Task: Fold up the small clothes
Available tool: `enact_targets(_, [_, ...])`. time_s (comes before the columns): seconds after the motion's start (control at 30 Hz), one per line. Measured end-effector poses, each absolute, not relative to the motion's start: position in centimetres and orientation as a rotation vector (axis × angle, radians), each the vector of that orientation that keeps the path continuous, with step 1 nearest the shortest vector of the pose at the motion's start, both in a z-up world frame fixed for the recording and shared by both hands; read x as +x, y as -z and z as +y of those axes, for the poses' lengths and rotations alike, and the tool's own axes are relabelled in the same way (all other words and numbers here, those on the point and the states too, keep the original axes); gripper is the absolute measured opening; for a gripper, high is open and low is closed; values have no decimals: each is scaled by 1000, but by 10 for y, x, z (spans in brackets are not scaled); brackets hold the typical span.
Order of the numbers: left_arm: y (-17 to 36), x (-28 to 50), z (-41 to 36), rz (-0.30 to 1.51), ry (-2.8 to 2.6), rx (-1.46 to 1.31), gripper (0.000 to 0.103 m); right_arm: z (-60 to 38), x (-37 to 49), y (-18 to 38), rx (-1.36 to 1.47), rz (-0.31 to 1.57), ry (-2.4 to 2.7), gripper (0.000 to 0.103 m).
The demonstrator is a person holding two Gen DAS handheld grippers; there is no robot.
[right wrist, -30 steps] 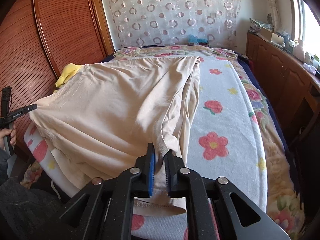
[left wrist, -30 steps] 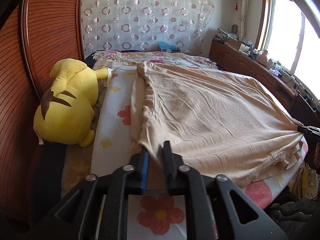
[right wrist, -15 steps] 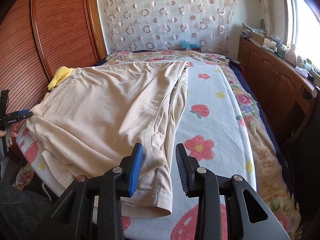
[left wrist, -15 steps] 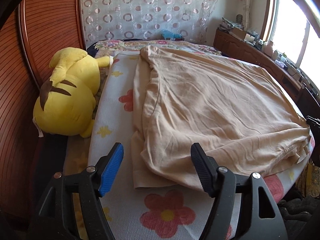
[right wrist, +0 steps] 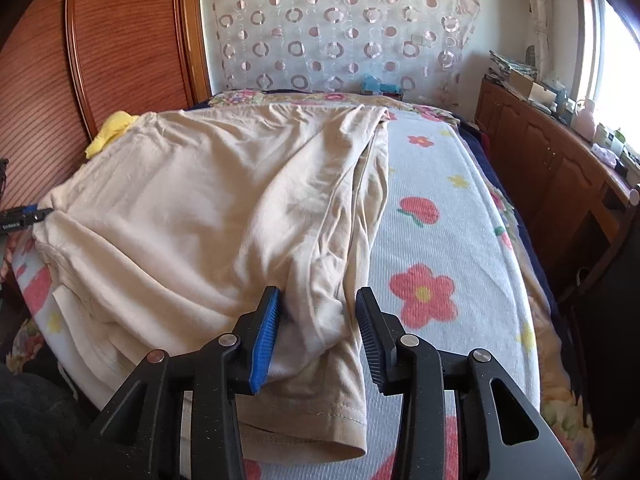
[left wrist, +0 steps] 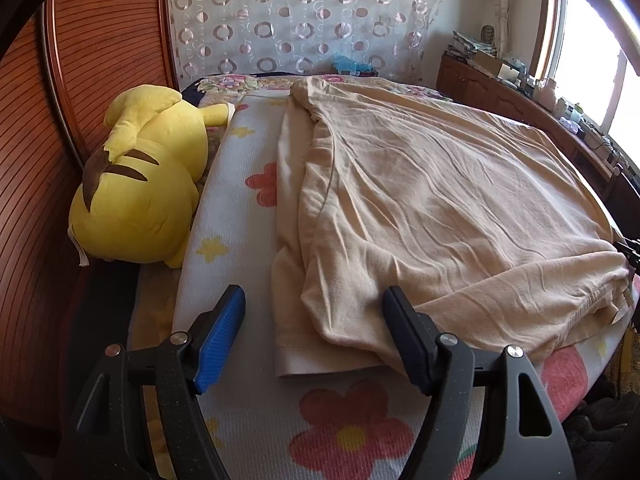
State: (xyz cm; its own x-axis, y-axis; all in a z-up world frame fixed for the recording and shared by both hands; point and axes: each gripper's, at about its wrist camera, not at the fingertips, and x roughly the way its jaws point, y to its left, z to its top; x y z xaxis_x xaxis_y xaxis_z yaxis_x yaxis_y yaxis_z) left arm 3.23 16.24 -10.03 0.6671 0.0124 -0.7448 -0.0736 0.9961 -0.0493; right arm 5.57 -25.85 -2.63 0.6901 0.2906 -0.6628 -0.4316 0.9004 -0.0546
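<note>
Lying spread across the flowered bed (left wrist: 352, 436), the beige garment (left wrist: 440, 208) is sitting released between both tools' just-opened jaws, left tool (left wrist: 314, 338) and right tool (right wrist: 318, 334), a yellow plush toy (left wrist: 140, 176) resting beside it.

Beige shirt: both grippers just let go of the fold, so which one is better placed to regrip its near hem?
Probably the right gripper: its open jaws straddle the bunched edge of the beige shirt just above the hem. The left gripper is open too, with only the garment's corner between its jaws.

R tongs (right wrist: 318, 320) just opened, sleeve (right wrist: 320, 360) seemingly loose between
</note>
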Motion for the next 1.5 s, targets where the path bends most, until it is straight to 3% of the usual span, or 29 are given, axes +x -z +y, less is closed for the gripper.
enact_targets(0.27, [99, 29, 162, 824, -18, -117, 73, -266, 50, 30, -203, 634, -387, 57])
enact_targets(0.43, [98, 31, 160, 813, -2, -128, 51, -266, 51, 31, -196, 629, -387, 61])
enact_targets(0.6, [96, 35, 158, 818, 25, -157, 12, -267, 50, 33, -198, 618, -387, 65])
enact_targets(0.67, [92, 36, 154, 810, 37, -161, 9, -268, 50, 34, -198, 614, -391, 66])
enact_targets(1.17, [8, 66, 53, 615, 307, -110, 7, -271, 56, 31, -192, 638, -386, 69])
enact_targets(1.5, [-25, 77, -30, 579, 534, -26, 7, -289, 53, 21, -143, 628, -388, 69])
